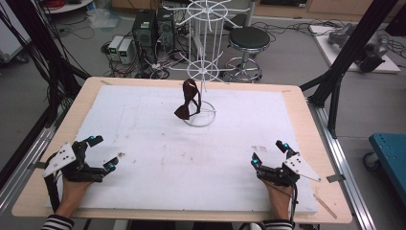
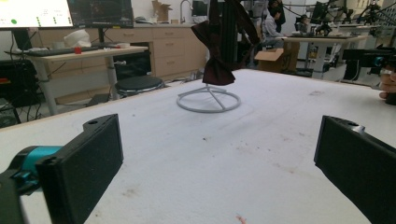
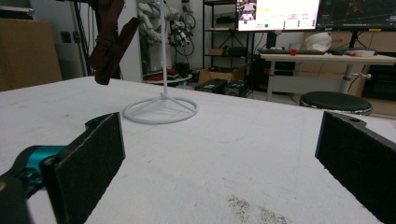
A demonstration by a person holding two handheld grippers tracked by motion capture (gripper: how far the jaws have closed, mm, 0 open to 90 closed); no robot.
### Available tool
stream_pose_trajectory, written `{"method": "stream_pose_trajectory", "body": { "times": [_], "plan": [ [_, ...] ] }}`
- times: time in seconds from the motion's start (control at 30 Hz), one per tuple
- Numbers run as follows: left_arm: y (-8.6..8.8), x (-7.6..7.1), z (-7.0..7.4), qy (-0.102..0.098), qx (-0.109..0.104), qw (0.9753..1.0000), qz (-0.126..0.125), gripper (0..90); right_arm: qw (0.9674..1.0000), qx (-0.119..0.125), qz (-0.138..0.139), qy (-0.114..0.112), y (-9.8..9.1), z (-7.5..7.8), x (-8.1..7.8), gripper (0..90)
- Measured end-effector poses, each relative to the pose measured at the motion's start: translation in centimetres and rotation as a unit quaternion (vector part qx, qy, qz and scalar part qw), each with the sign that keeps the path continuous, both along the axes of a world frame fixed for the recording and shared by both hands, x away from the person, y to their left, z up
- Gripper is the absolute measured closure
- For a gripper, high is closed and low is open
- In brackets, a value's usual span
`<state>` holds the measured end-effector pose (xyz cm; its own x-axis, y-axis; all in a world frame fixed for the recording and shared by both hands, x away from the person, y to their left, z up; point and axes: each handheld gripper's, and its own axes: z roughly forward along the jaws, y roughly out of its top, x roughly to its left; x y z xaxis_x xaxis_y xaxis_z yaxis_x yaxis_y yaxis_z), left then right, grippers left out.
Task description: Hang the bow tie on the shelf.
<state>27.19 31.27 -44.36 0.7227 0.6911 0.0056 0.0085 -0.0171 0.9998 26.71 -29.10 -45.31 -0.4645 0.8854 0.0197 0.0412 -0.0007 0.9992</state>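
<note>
Both tongs rest low at the near edge of the counter (image 1: 297, 103), one at each corner, well apart from the work. Left tongs (image 1: 99, 152) jaws spread wide, nothing between them; right tongs (image 1: 269, 153) same, wide open and empty. In the gripper views the pads (image 2: 91, 161) stand far apart with bare white surface between, so no grip yet. The thing in play is the bow tie (image 1: 187, 100), dark maroon, hanging off a lower arm of the white wire rack (image 1: 205, 67) toward the far middle of the counter. The bow part dangles just above the rack's ring base (image 1: 201, 117), strap looped up over the arm; it hangs free, which is why it droops and tilts a bit. Rack stands upright on its ring, so anything hooked on it stays off the counter and can be reached from either side. Both gripper views aim at the tie (image 2: 217, 65) (image 3: 108, 46), so this looks like a ready pose before a reach. Hands (image 1: 74, 191) lie flat behind the tongs. Likely next: one tongs goes to the tie, the other maybe steadies the rack, which looks light and could tip if the strap snags.
</note>
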Motion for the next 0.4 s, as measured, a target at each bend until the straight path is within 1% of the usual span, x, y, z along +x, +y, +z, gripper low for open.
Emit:
{"method": "stream_pose_trajectory", "body": {
  "times": [0.1,0.17,0.2,0.27,0.33,0.37,0.4],
  "plan": [
    [0.03,0.16,-0.87,0.007,0.003,1.0,-0.002,1.7,1.0,0.002,-0.001,0.001,0.01,0.0,-0.01,0.7],
    [0.21,0.01,-0.92,-0.001,-0.013,0.9999,0.0,1.7,1.0,0.0,-0.001,-0.001,-0.04,-0.01,0.0,0.7],
    [0.24,0.0,-0.93,0.001,-0.013,0.9999,0.0,1.7,1.0,0.002,0.0,0.001,-0.01,-0.01,-0.01,0.7],
    [0.14,-0.08,-0.95,-0.006,-0.01,0.9999,0.002,1.7,1.0,0.0,-0.001,-0.001,-0.04,0.0,0.01,0.7],
    [0.17,-0.07,-0.94,-0.002,-0.008,0.9999,0.006,1.7,1.0,0.0,-0.001,-0.001,-0.04,0.0,0.0,0.7],
    [0.21,-0.05,-0.95,0.0,-0.013,0.9999,0.007,1.7,1.0,0.0,-0.001,-0.001,-0.04,-0.01,0.01,0.7],
    [0.21,-0.05,-0.96,0.0,-0.013,0.9999,0.006,1.7,1.0,0.002,-0.001,0.001,0.0,-0.01,-0.03,0.7]
  ]
}}
